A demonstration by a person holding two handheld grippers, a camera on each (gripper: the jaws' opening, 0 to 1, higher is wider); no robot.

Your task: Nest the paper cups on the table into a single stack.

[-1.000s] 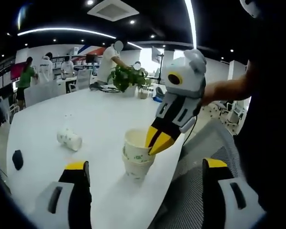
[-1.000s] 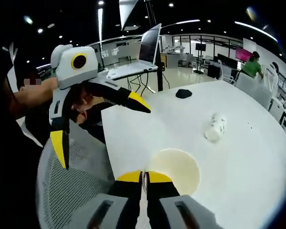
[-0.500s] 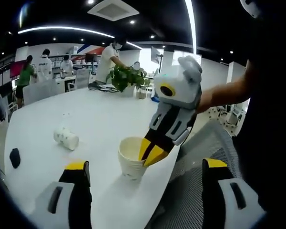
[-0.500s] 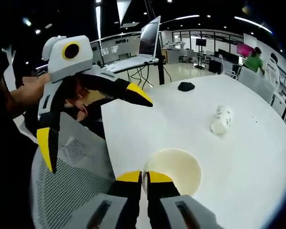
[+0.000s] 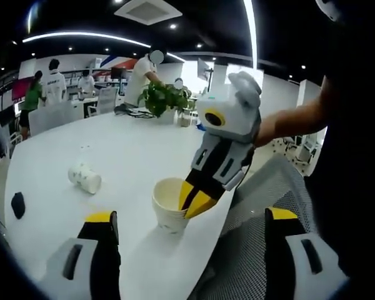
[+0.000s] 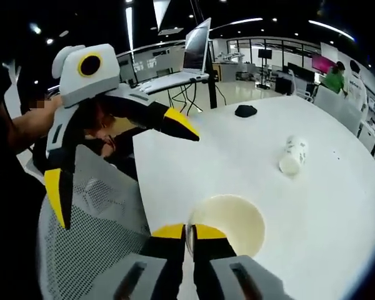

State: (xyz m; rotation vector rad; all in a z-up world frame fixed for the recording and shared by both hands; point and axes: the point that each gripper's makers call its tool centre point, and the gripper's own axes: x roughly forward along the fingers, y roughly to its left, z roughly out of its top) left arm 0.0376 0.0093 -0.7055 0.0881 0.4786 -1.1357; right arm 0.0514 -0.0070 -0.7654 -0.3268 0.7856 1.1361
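Observation:
A stack of nested white paper cups (image 5: 164, 211) stands near the white table's (image 5: 131, 147) front edge. My right gripper (image 5: 195, 201) is shut on the stack's rim; in the right gripper view its closed tips (image 6: 187, 232) pinch the near rim of the top cup (image 6: 231, 219). Another paper cup (image 5: 84, 178) lies on its side farther out on the table, also seen as the lying cup (image 6: 294, 156). My left gripper (image 5: 190, 215) is wide open with nothing between its jaws, hovering off the table's edge; from the right gripper view it appears as the left gripper (image 6: 119, 164).
A grey mesh chair (image 6: 87, 250) sits just off the table edge under the grippers. A small black object (image 6: 245, 111) lies on the table, and a laptop (image 6: 187, 62) stands on a stand beyond. A potted plant (image 5: 165, 100) and several people are at the far end.
The cup held by my right gripper has gone down fully into the cup beneath it; the stack now stands lower. My left gripper stays open.

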